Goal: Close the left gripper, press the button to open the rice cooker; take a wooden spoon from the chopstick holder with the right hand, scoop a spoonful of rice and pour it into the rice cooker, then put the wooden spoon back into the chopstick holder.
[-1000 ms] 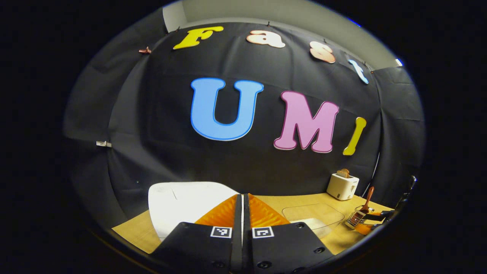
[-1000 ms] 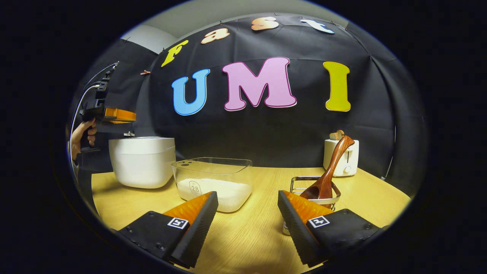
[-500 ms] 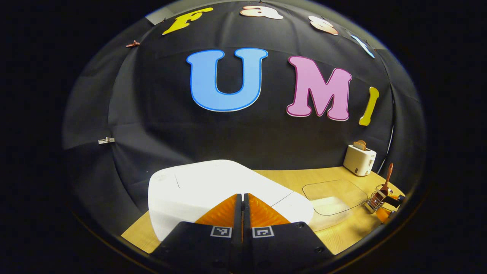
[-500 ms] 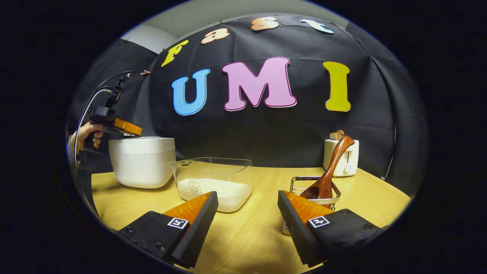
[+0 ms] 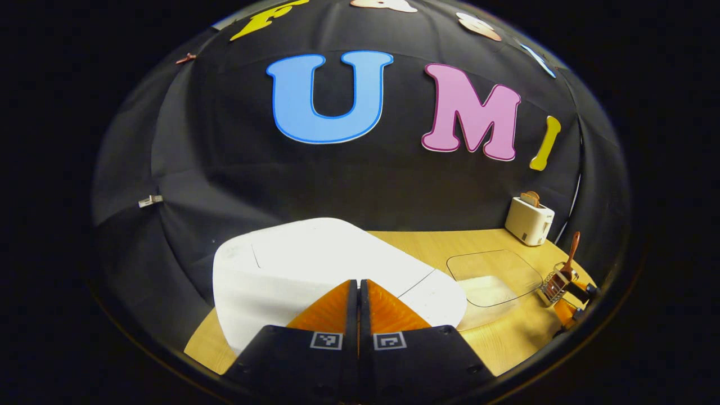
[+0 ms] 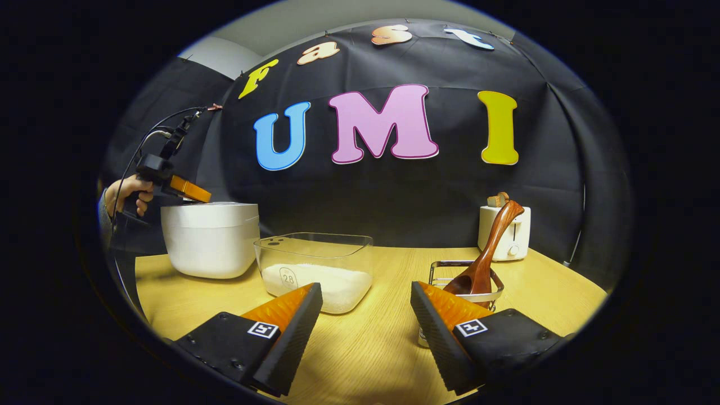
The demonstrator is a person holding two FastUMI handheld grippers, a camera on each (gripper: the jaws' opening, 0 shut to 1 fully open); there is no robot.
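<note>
The white rice cooker [image 5: 315, 270] stands with its lid down, right under my left gripper [image 5: 358, 287], which is shut with nothing between its fingers. In the right gripper view that gripper [image 6: 191, 191] tilts down onto the top of the rice cooker [image 6: 211, 239], held by a hand [image 6: 126, 188]. My right gripper [image 6: 365, 295] is open low over the table. A wooden spoon [image 6: 486, 250] leans in the wire chopstick holder [image 6: 464, 281] just behind its right finger. A clear tub of rice [image 6: 318, 270] sits ahead of its left finger.
A white toaster [image 6: 509, 230] with a slice in it stands at the back right of the wooden table [image 6: 371, 349]. In the left gripper view the rice tub [image 5: 486, 278], chopstick holder [image 5: 554, 281] and toaster [image 5: 529, 219] lie off to the right.
My left gripper has tipped downward and come down toward the rice cooker's lid, staying shut. The right gripper and the spoon have not moved.
</note>
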